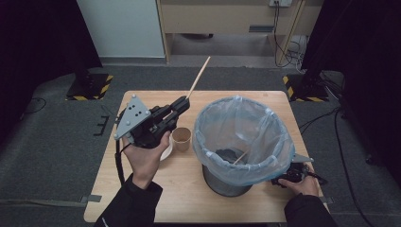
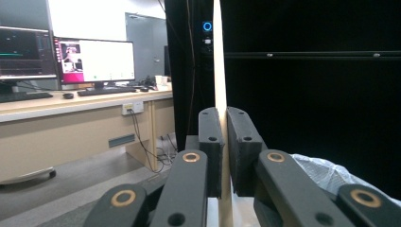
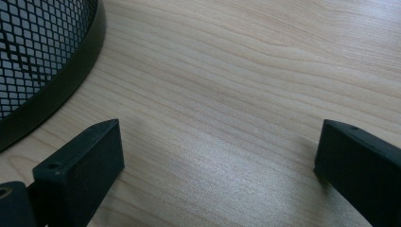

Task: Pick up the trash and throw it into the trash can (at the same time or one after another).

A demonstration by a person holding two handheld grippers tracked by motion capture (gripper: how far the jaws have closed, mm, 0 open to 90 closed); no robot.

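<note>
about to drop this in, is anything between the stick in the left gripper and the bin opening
Nothing visible blocks it. The left gripper holds the wooden stick up above the table, left of the lined bin, whose mouth is open. The paper cup sits lower, below that path.

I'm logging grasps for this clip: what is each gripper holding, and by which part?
The left gripper has its jaws shut on a wooden stick near its lower end. The right gripper holds nothing; its jaws stand open over the table.
</note>
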